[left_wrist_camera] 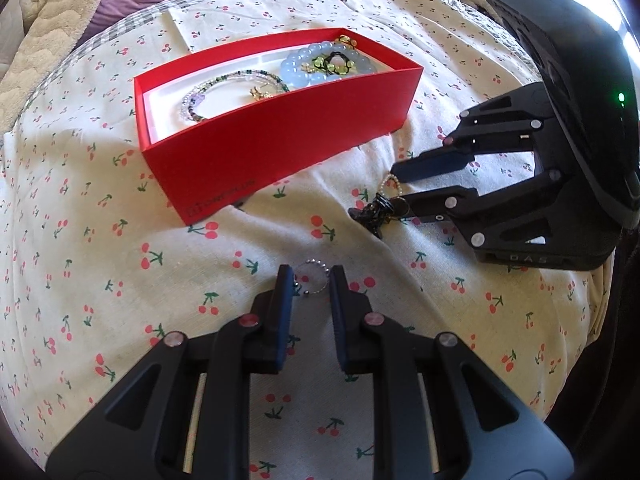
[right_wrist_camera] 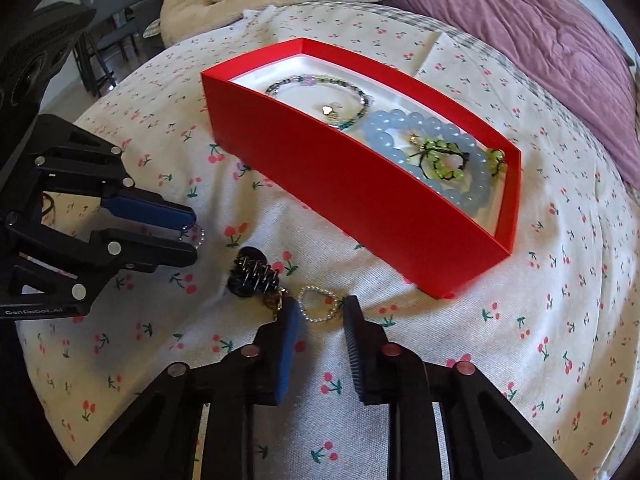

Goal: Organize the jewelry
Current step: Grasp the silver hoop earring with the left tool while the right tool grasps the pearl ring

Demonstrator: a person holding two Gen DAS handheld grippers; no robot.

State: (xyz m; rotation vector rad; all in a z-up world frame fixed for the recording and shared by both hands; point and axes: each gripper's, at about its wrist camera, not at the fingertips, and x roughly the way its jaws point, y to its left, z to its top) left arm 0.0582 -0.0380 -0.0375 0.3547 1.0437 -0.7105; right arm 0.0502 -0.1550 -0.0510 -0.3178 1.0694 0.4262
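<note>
While several bracelets already lie in the red box [right_wrist_camera: 352,184] mid-bed, my left gripper [left_wrist_camera: 311,280] straddles a silver ring [left_wrist_camera: 316,276], my right gripper [right_wrist_camera: 320,312] a pearl ring [right_wrist_camera: 320,304], both part-open and gripping nothing yet, a black clip [right_wrist_camera: 252,276] also waiting.

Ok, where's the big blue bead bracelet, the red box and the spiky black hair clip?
Blue bead bracelet [right_wrist_camera: 430,130]: right wrist view, on its far beads.
Red box [right_wrist_camera: 340,184]: right wrist view, on its near outer wall.
Black hair clip [right_wrist_camera: 254,276]: right wrist view, on its teeth.
</note>
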